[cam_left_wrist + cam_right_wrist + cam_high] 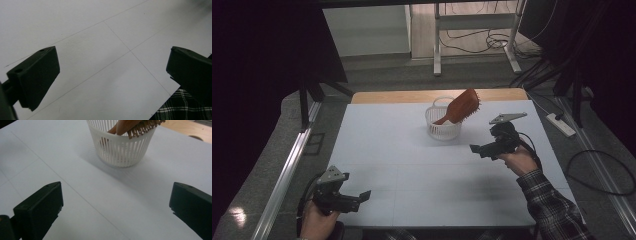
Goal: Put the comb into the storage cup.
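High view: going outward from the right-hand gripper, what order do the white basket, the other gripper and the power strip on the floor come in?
From the right gripper:
1. White basket, on the table, holding the hairbrush.
2. Power strip, on the floor beyond the table's right edge.
3. Left gripper, at the near left corner.

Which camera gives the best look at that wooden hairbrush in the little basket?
The high view: the whole hairbrush shows, leaning handle-down in the white basket, its head sticking out over the rim. The right gripper view is closer but cuts off the head, showing bristles and handle. The left gripper view looks at bare table.
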Motion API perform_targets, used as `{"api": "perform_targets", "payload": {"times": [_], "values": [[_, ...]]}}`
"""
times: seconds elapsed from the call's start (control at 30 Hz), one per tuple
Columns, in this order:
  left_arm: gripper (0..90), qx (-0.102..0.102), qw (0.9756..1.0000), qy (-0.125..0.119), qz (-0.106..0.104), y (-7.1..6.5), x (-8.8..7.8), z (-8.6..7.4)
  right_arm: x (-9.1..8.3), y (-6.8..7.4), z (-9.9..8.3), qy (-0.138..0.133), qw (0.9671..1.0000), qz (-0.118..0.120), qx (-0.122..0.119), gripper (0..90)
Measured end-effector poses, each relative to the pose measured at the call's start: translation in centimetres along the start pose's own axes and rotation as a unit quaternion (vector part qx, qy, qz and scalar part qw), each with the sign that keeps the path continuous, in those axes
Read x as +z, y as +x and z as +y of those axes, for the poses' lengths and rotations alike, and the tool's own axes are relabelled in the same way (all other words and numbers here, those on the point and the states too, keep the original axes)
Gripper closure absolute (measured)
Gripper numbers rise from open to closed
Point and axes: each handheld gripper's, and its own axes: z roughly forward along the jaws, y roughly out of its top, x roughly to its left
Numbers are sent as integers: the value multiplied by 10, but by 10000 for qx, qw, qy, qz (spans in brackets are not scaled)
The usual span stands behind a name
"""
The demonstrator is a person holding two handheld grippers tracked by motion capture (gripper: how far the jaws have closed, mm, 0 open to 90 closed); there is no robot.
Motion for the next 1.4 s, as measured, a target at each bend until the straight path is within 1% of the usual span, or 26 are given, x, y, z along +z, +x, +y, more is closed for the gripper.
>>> {"api": "perform_targets", "payload": {"times": [0.07, 0.57, 0.93, 1.4], "values": [[0, 10, 10000, 8, 2, 0, 0, 0, -1, 0, 0, 19, 10000, 56, 19, 0], [0, 32, 10000, 23, 12, -1, 0, 0, -4, 2, -10, 15, 10000, 13, -25, 0], [0, 25, 10000, 11, 13, 0, 0, 0, -9, 3, -17, 51, 10000, 50, 46, 0], [0, -43, 10000, -75, 22, 1, -2, -1, -18, 5, -28, 41, 10000, 33, 50, 0]]}}
